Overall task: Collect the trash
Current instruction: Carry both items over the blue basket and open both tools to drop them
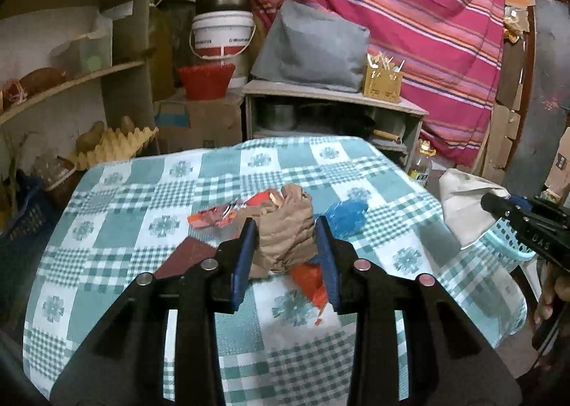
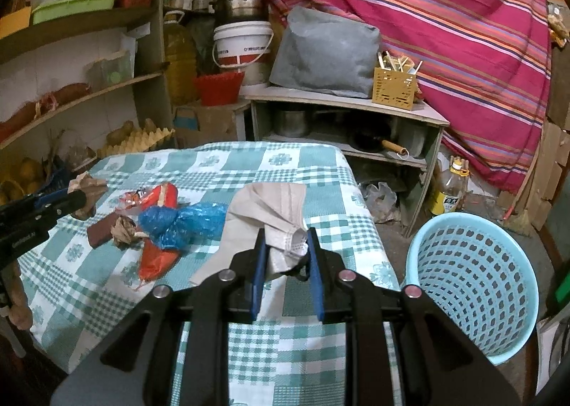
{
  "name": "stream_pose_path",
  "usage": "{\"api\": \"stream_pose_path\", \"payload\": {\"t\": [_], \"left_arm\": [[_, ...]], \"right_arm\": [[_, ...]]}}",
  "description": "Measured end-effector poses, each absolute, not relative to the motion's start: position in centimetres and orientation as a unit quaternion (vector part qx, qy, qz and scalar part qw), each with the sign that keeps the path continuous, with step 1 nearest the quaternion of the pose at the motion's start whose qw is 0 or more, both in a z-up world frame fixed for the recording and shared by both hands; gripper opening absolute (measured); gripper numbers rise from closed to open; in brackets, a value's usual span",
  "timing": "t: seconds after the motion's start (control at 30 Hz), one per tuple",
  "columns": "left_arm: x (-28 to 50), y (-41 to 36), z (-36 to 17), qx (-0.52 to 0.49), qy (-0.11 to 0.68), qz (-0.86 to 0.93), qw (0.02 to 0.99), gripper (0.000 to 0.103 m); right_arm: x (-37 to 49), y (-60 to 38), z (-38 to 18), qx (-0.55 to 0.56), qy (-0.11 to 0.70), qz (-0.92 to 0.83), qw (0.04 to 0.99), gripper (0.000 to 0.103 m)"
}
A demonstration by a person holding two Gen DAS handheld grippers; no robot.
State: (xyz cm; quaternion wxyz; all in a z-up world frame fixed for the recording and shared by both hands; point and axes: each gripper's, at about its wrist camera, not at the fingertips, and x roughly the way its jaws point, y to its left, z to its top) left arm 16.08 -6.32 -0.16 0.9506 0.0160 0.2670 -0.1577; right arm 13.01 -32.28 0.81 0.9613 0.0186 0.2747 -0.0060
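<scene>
Basically, the left gripper (image 1: 285,227) was clamped on a crumpled brown paper wad (image 1: 285,227) — blue pads pressing both its sides, the wad bulging forward past the fingertips. In the right wrist view that wad (image 2: 85,188) appeared lifted clear of the checked tablecloth (image 2: 249,163), above the other trash. The right gripper (image 2: 286,238) was closed on a beige fabric piece (image 2: 263,213) with stitched seams, pinched at one bunched corner; its long axis ran from the jaws up and away to the left, the far end limp over the table.

Left on the cloth: a blue plastic bag (image 2: 185,220), wrinkled and glossy, lying roughly left-right; an orange-red wrapper (image 2: 156,256), long and flat, angled toward the near edge; a second red wrapper (image 2: 160,195) behind the blue bag; a dark brown flat rectangle (image 2: 101,231); a small crumpled brown paper scrap (image 2: 123,229) touching it. All sat left of the right gripper, between the two grippers.

A light-blue perforated plastic basket (image 2: 473,281) stood on the floor just right of the table — round, tapered, tilted open toward the camera. In the left wrist view the beige fabric (image 1: 459,203) hung in front of the basket rim (image 1: 513,252).
</scene>
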Motion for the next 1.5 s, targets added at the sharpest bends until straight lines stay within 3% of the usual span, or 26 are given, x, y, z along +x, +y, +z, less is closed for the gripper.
{"api": "stream_pose_path", "payload": {"t": [0.4, 0.8, 1.5], "left_arm": [[15.3, -10.7, 1.9, 0.025, 0.245, -0.199, 0.949, 0.033], [15.1, -20.7, 3.1, 0.038, 0.23, -0.272, 0.933, 0.032], [15.6, -38.7, -1.0, 0.066, 0.254, -0.372, 0.89, 0.032]], "right_arm": [[10.4, -37.8, 3.5, 0.069, 0.229, -0.03, 0.971, 0.022], [6.2, -48.1, 4.8, 0.135, 0.194, -0.101, 0.966, 0.022], [5.1, -58.4, 1.7, 0.105, 0.236, -0.194, 0.946, 0.022]]}}
